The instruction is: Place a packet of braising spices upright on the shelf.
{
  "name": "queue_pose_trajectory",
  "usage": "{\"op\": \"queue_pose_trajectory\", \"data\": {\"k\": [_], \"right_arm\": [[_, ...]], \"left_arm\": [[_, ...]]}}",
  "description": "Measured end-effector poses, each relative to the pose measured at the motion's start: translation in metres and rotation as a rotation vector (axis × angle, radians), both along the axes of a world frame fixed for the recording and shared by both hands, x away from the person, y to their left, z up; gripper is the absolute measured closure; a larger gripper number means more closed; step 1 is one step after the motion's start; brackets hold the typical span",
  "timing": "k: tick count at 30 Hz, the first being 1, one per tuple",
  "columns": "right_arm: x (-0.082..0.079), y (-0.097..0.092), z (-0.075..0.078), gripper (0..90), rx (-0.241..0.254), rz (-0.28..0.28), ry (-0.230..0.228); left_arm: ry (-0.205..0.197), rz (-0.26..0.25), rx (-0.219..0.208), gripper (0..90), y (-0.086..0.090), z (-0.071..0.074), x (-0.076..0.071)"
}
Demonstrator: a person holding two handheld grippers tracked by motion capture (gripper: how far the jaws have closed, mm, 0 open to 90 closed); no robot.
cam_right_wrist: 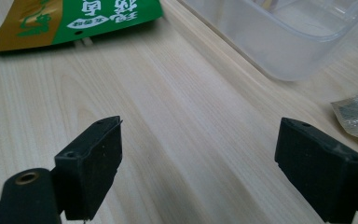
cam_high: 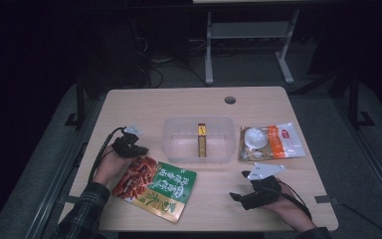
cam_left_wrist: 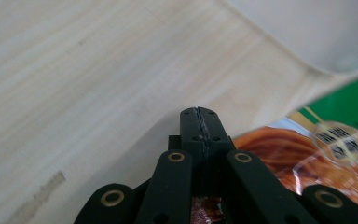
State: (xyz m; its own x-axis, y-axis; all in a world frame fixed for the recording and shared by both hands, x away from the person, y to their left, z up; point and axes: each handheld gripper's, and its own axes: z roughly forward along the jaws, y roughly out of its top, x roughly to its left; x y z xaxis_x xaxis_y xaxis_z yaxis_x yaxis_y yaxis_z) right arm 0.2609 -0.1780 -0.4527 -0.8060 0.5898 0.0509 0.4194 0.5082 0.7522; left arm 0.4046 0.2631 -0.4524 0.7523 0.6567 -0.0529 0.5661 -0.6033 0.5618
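Note:
A green, gold and red snack bag point(cam_high: 156, 189) lies flat at the table's front left. My left gripper point(cam_high: 138, 149) is at the bag's far left corner, jaws shut. In the left gripper view its tips point(cam_left_wrist: 199, 112) are pressed together over bare wood, and the bag point(cam_left_wrist: 307, 158) lies under and to the right of them; I see nothing between the tips. My right gripper point(cam_high: 239, 185) rests low at the front right, pointing left. Its jaws point(cam_right_wrist: 198, 154) stand wide open and empty above the wood, with the bag's edge point(cam_right_wrist: 74, 18) farther off.
A clear plastic tub point(cam_high: 179, 144) sits mid-table with a narrow yellow and red box point(cam_high: 202, 140) inside; its corner point(cam_right_wrist: 284, 42) is in the right gripper view. A clear packet with white and orange contents point(cam_high: 271, 142) lies to its right. A cable hole point(cam_high: 230, 99) is at the back.

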Motion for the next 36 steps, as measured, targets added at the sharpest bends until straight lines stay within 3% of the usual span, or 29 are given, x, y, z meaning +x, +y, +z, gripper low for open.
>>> {"op": "queue_pose_trajectory", "data": {"k": [8, 10, 13, 16, 23, 28, 31, 32, 35, 36], "right_arm": [[-0.001, 0.0, 0.0, 14.3, 0.001, -0.002, 0.002], [-0.001, 0.0, 0.0, 14.3, 0.0, 0.0, 0.0], [0.0, 0.001, 0.0, 14.3, 0.0, -0.001, 0.001], [0.0, 0.001, 0.0, 14.3, -0.002, 0.0, 0.0], [-0.001, 0.0, 0.0, 14.3, -0.002, -0.002, 0.001], [-0.001, 0.001, 0.0, 14.3, -0.007, 0.003, -0.002], [-0.001, 0.001, 0.0, 14.3, -0.007, 0.004, -0.002], [-0.002, 0.001, 0.001, 14.3, -0.008, 0.005, -0.004], [-0.002, 0.001, 0.001, 14.3, -0.009, 0.011, -0.006], [-0.002, 0.001, 0.001, 14.3, -0.01, 0.011, -0.007]], "left_arm": [[0.038, -0.024, -0.019, 90.0, 0.01, 0.001, -0.023], [0.035, -0.031, -0.013, 90.0, 0.013, 0.001, -0.029], [0.042, -0.027, -0.036, 90.0, 0.017, 0.0, -0.036], [0.041, -0.048, -0.021, 90.0, 0.021, 0.001, -0.043], [0.058, -0.057, -0.047, 90.0, 0.027, 0.001, -0.066], [0.052, -0.062, -0.051, 89.9, 0.028, 0.001, -0.08], [0.026, -0.069, -0.093, 89.6, 0.029, 0.004, -0.085], [0.012, -0.058, -0.118, 81.6, 0.027, 0.006, -0.087], [0.002, -0.084, -0.157, 69.3, 0.022, 0.012, -0.094], [-0.021, -0.104, -0.172, 65.2, 0.02, 0.013, -0.097]]}}
